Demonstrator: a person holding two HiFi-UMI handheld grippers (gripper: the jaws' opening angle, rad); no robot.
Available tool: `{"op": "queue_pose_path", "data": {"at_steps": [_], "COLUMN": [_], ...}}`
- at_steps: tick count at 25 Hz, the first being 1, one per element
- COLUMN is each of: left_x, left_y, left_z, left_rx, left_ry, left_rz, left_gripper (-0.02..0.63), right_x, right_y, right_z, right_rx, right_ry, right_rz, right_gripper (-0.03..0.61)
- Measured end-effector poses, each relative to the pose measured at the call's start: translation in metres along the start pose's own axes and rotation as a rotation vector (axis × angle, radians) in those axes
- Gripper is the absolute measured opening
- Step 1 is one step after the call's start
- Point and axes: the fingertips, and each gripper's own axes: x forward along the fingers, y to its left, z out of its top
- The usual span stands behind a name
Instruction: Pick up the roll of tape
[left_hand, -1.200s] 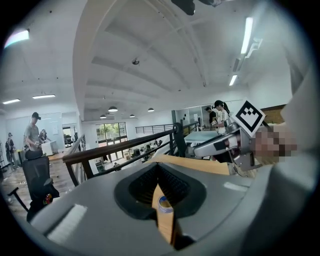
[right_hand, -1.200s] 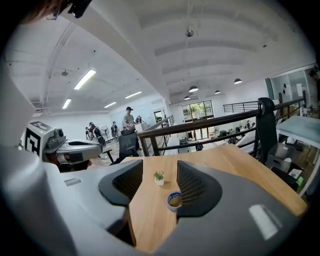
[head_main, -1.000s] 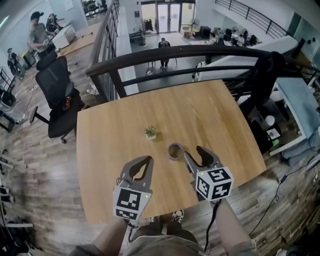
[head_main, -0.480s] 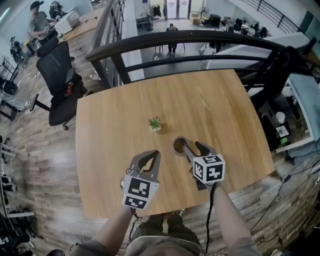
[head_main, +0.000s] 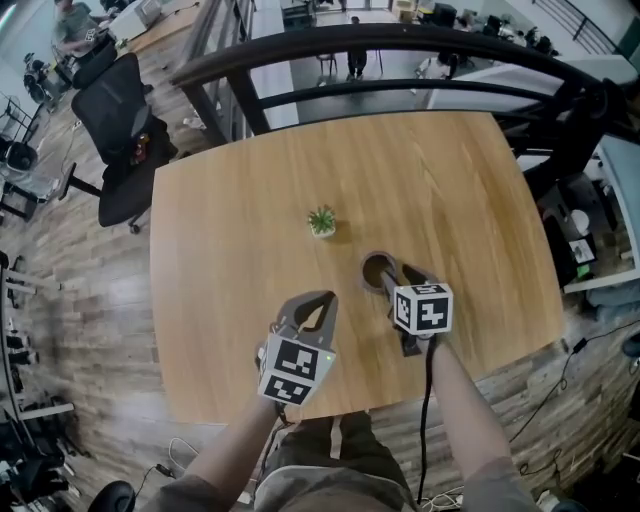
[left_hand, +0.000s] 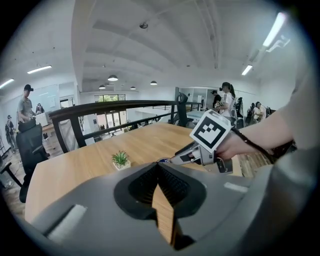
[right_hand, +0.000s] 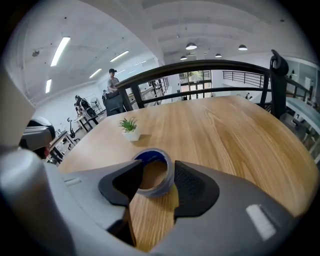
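Right tool (right_hand: 159, 166) stands open around the blue and grey roll of tape (right_hand: 168, 180), maybe just touching its side, which lies flat on the light wooden counter (right_hand: 225, 130) near the small green plant in a white pot (right_hand: 129, 127), while the left tool (left_hand: 158, 166) is pinched closed.

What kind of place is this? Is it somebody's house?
Not a house, probably an open office: an office chair beside the wooden table, a railing overlooking a lower floor, strip lights overhead.
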Motion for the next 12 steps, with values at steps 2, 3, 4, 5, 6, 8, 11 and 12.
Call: {"op": "queue_pose_path", "data": {"at_steps": [2, 3, 4, 5, 6, 8, 11, 12], "left_x": [0.003, 0.004, 0.005, 0.005, 0.004, 0.004, 0.002, 0.001], "left_y": [0.000, 0.001, 0.003, 0.005, 0.007, 0.011, 0.014, 0.013], "left_z": [-0.007, -0.010, -0.012, -0.013, -0.014, -0.014, -0.014, -0.014], "left_rx": [0.002, 0.002, 0.000, -0.004, -0.008, -0.015, -0.019, -0.018], "left_ry": [0.011, 0.015, 0.019, 0.022, 0.024, 0.027, 0.028, 0.027], "left_rz": [-0.003, -0.003, -0.002, 0.000, 0.002, 0.008, 0.013, 0.012], "left_gripper": [0.000, 0.000, 0.000, 0.000, 0.000, 0.000, 0.000, 0.000], "right_x": [0.009, 0.013, 0.017, 0.019, 0.020, 0.021, 0.022, 0.022], "right_y": [-0.004, -0.005, -0.006, -0.006, -0.006, -0.007, -0.008, -0.008], "right_z": [-0.008, -0.011, -0.015, -0.018, -0.020, -0.021, -0.023, -0.024], "right_rx": [0.000, -0.001, -0.002, -0.002, 0.000, 0.009, 0.003, -0.004], "right_ry": [0.018, 0.029, 0.041, 0.052, 0.060, 0.060, 0.065, 0.071], "right_rz": [-0.013, -0.014, -0.013, -0.013, -0.014, -0.020, -0.028, -0.035], "right_gripper": [0.206, 0.205, 0.204, 0.202, 0.198, 0.185, 0.151, 0.121]}}
